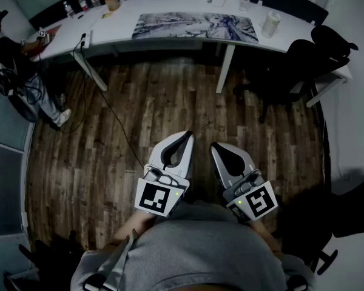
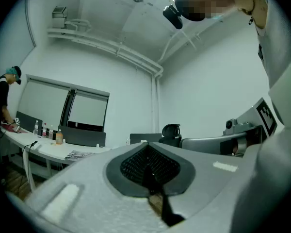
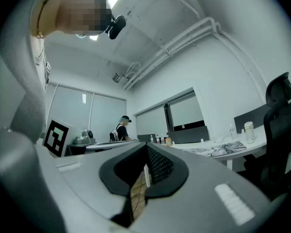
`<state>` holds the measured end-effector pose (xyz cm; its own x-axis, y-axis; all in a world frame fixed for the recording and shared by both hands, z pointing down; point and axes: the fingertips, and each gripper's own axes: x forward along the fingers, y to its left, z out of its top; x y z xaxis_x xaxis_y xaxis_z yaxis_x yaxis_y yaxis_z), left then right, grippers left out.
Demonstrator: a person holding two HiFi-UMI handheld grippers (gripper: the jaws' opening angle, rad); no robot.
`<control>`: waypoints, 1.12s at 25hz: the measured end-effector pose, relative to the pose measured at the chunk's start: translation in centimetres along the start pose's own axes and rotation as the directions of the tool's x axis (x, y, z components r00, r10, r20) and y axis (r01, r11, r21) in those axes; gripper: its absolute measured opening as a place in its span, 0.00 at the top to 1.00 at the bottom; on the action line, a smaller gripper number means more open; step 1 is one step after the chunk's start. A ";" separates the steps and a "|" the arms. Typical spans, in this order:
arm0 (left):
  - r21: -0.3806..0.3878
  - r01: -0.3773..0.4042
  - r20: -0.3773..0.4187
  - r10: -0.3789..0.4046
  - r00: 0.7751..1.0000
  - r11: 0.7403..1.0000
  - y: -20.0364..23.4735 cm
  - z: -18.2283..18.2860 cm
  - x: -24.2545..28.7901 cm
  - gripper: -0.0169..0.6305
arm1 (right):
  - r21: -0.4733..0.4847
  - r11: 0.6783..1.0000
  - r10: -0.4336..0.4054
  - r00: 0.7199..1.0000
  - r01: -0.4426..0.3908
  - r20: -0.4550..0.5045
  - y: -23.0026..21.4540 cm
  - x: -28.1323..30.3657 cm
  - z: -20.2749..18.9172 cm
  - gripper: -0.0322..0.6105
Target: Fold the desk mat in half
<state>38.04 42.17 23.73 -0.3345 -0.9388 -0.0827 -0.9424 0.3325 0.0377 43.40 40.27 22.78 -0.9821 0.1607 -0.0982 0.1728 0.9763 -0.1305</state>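
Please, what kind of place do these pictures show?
Most likely an office or meeting room: long white desks, one carrying a patterned desk mat, black office chairs beside them, and a wood-plank floor.

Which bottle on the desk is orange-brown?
The squat bottle just left of the mat. The slim bottles further left are not that colour, and the tall bottle right of the mat is white.

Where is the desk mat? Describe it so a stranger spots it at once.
Look to the long white desk across the wooden floor. The desk mat lies flat near its middle, left of a pale canister. It is the only wide, flat sheet there, printed in a grey-and-white pattern.
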 end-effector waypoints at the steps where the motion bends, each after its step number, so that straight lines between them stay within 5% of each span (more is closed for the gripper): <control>1: 0.000 -0.001 0.001 0.001 1.000 1.000 0.0 0.0 0.0 0.98 | 0.000 1.000 0.002 1.000 -0.002 -0.001 0.1 0.0 0.0 0.95; 19: 0.021 -0.006 0.012 0.006 1.000 1.000 -1.9 0.2 0.5 0.98 | 0.048 0.999 -0.008 0.998 0.006 0.058 -1.1 -1.9 0.9 0.95; 28: 0.017 -0.083 -0.014 0.083 0.996 0.996 -3.0 -1.4 -0.7 0.98 | 0.112 0.993 0.033 0.997 -0.041 0.071 -1.4 -3.5 0.1 0.95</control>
<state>41.12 41.73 25.12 -0.4118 -0.9090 -0.0649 -0.9113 0.4108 0.0279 46.58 38.34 23.15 -0.9680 0.1822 -0.1728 0.2203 0.9464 -0.2364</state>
